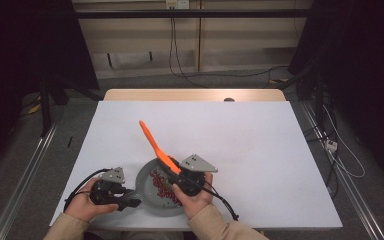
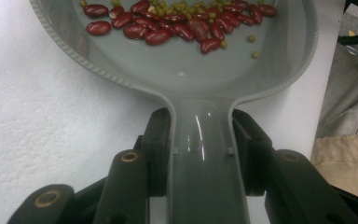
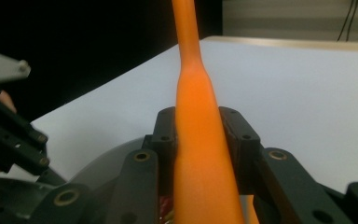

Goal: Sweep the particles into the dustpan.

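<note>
**One hand steadies the pan, the other works the orange tool**

The left gripper [image 1: 130, 202] is clamped on the handle [image 2: 200, 158] of a grey pan [image 1: 145, 186], its two jaws pressing on either side of the handle just below where the bowl begins. That grip looks meant to keep the pan from sliding on the white table [image 1: 260, 150] while the other hand works inside it. The pan sits at the near edge of the table, between the person's two hands, with its handle pointing toward the left hand.

The right gripper [image 1: 177, 182] is clenched on an orange utensil [image 1: 155, 142], its jaws closed tight on the broad part of the shaft. The thin end rises up and away over the table, while the lower end dips toward the pan and is hidden behind the gripper, so its shape cannot be told. Held at this slant, it can likely reach the contents from above without the hand crowding the rim.

Inside the pan, red kidney beans [image 2: 177, 23] lie mixed with small green peas [image 2: 252, 39], gathered on the side far from the handle. That clustering suggests stirring or scooping on the right gripper's side.
</note>
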A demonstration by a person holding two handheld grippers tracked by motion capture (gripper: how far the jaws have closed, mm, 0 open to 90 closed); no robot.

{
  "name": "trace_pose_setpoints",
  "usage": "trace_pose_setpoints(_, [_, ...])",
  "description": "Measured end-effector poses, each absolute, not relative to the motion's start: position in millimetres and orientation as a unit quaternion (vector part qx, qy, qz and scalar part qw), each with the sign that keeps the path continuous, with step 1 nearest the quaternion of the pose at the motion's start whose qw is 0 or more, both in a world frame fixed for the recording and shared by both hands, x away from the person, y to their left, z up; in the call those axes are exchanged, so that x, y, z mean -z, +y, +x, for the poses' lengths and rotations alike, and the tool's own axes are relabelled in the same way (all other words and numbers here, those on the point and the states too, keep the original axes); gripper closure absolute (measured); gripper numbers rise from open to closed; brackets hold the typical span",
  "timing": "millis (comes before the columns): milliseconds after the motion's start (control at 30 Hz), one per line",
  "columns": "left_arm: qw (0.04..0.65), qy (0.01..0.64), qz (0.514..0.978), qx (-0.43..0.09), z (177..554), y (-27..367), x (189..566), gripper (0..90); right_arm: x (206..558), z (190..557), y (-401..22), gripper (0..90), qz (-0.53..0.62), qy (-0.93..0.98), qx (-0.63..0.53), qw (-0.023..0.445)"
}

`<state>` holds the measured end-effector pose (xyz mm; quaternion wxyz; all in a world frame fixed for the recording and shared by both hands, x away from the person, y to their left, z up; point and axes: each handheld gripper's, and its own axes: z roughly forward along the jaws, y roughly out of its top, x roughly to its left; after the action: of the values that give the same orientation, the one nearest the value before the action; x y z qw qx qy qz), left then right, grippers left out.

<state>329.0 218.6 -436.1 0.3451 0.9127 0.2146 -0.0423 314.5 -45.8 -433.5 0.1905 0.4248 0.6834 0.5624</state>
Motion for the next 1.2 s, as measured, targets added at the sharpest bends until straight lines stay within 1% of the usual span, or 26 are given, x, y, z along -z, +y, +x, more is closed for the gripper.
trace_pose_setpoints(167, [0.345, 0.22, 0.912, 0.035, 327.3, 217.9, 435.8, 62.8, 419.1, 326.7, -77.9, 70.0, 0.44, 0.665, -0.565, 0.213])
trace_pose_setpoints(233, [0.345, 0.22, 0.912, 0.035, 327.1, 217.9, 435.7, 62.8, 418.1, 330.6, -88.1, 70.0, 0.442, 0.67, -0.55, 0.231])
trace_pose_setpoints(300, [0.348, 0.218, 0.911, 0.041, 327.4, 218.6, 435.6, 62.8, 422.4, 334.4, -97.0, 70.0, 0.45, 0.673, -0.539, 0.233])
trace_pose_setpoints(400, [0.346, 0.216, 0.912, 0.04, 326.6, 222.0, 433.9, 62.8, 432.4, 337.5, -106.4, 70.0, 0.452, 0.683, -0.513, 0.258])
trace_pose_setpoints(533, [0.346, 0.216, 0.912, 0.044, 324.7, 226.1, 433.1, 62.8, 444.3, 339.3, -114.8, 70.1, 0.469, 0.689, -0.483, 0.268])
trace_pose_setpoints(567, [0.347, 0.217, 0.911, 0.043, 324.5, 225.6, 432.8, 62.8, 447.5, 338.0, -113.6, 70.2, 0.471, 0.689, -0.488, 0.255])
trace_pose_setpoints(633, [0.344, 0.215, 0.913, 0.046, 324.9, 225.0, 431.4, 62.8, 449.1, 331.6, -105.1, 69.8, 0.457, 0.699, -0.485, 0.262])
trace_pose_setpoints(667, [0.347, 0.216, 0.912, 0.045, 325.2, 225.0, 430.5, 62.8, 450.4, 328.6, -100.2, 69.3, 0.454, 0.703, -0.487, 0.252])
trace_pose_setpoints(833, [0.351, 0.217, 0.91, 0.045, 326.1, 223.5, 424.7, 62.7, 456.0, 321.8, -83.8, 68.6, 0.445, 0.71, -0.487, 0.246])
trace_pose_setpoints(867, [0.349, 0.216, 0.911, 0.037, 327.3, 223.0, 423.0, 62.7, 455.8, 322.3, -84.0, 68.6, 0.448, 0.707, -0.491, 0.241])
trace_pose_setpoints(900, [0.355, 0.218, 0.908, 0.045, 327.7, 222.4, 423.0, 62.7, 455.3, 321.9, -84.8, 68.7, 0.453, 0.702, -0.496, 0.235])
trace_pose_setpoints(967, [0.358, 0.22, 0.906, 0.045, 328.7, 220.1, 422.8, 62.7, 454.6, 320.6, -83.9, 68.7, 0.458, 0.697, -0.506, 0.221])
trace_pose_setpoints(1100, [0.35, 0.218, 0.91, 0.043, 329.1, 217.0, 425.0, 62.7, 453.9, 316.1, -76.9, 68.7, 0.458, 0.692, -0.52, 0.2])
trace_pose_setpoints(1200, [0.349, 0.217, 0.911, 0.044, 329.9, 218.5, 425.8, 62.7, 452.2, 314.8, -73.5, 68.8, 0.464, 0.682, -0.538, 0.177])
